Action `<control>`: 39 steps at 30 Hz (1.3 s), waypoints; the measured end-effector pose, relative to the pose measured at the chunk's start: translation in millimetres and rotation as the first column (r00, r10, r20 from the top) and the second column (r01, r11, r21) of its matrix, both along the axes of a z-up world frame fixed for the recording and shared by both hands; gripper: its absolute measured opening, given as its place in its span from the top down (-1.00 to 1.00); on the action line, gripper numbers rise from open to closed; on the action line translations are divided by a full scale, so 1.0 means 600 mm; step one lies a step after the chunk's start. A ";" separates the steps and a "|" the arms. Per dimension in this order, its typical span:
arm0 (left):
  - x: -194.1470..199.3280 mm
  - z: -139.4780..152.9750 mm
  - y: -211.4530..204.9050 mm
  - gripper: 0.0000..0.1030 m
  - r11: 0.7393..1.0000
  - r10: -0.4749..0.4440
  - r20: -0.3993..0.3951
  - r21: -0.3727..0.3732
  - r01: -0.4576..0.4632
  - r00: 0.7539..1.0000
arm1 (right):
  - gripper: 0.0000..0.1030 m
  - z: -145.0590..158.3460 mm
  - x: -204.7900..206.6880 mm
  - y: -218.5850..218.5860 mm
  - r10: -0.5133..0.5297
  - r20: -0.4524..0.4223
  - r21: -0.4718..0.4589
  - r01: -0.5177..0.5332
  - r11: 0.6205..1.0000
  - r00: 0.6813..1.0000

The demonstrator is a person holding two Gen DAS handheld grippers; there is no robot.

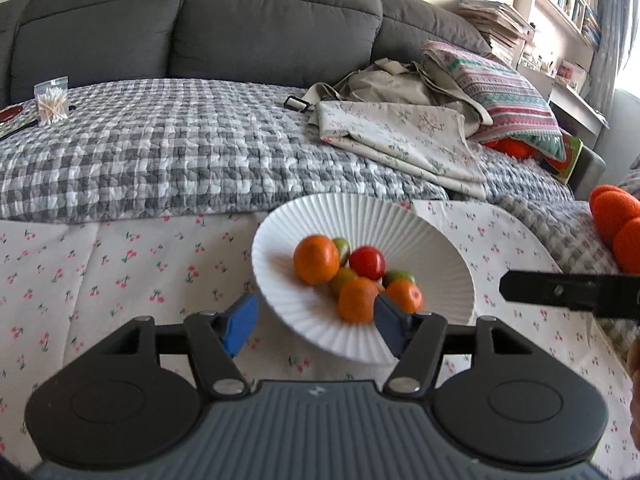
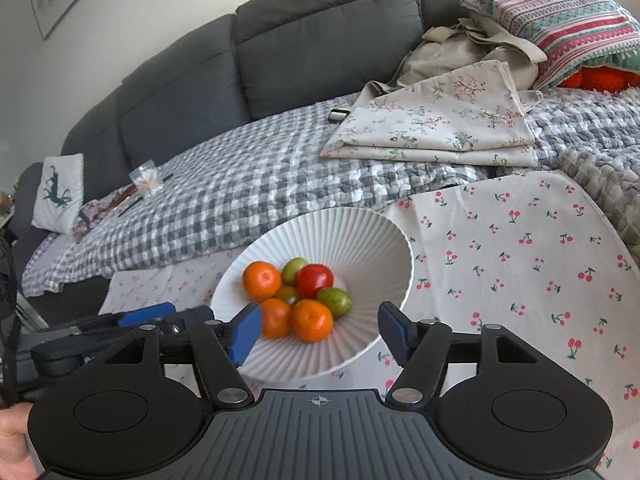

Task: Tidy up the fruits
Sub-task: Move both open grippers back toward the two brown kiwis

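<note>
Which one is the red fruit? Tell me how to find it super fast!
Find the cherry-print cloth in front of the grey sofa, then the white ribbed bowl on it. The red fruit sits near the middle of the pile. It is the only red one; the fruits around it are orange or green.
</note>
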State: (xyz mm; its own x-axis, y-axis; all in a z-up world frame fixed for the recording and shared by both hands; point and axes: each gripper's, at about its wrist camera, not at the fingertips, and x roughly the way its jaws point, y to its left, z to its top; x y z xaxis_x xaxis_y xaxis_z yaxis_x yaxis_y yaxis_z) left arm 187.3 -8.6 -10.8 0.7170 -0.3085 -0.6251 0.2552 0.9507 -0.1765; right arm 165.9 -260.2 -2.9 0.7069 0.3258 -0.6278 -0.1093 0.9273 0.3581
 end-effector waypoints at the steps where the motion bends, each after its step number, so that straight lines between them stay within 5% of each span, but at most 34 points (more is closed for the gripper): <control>1: -0.004 -0.001 0.000 -0.24 1.000 -0.001 -0.008 -0.001 0.001 1.000 | -0.31 0.003 -0.005 0.001 0.005 0.002 -0.001 -0.005 1.000 1.000; 21: -0.082 -0.041 -0.025 -0.23 0.992 -0.028 -0.108 0.116 0.040 0.994 | -0.47 0.008 -0.100 0.011 0.055 -0.020 -0.087 -0.057 0.995 0.998; 39: -0.077 -0.074 -0.046 -0.18 0.979 -0.096 -0.129 0.168 0.118 0.987 | -0.54 -0.021 -0.104 0.028 0.071 -0.120 -0.141 -0.088 0.986 0.990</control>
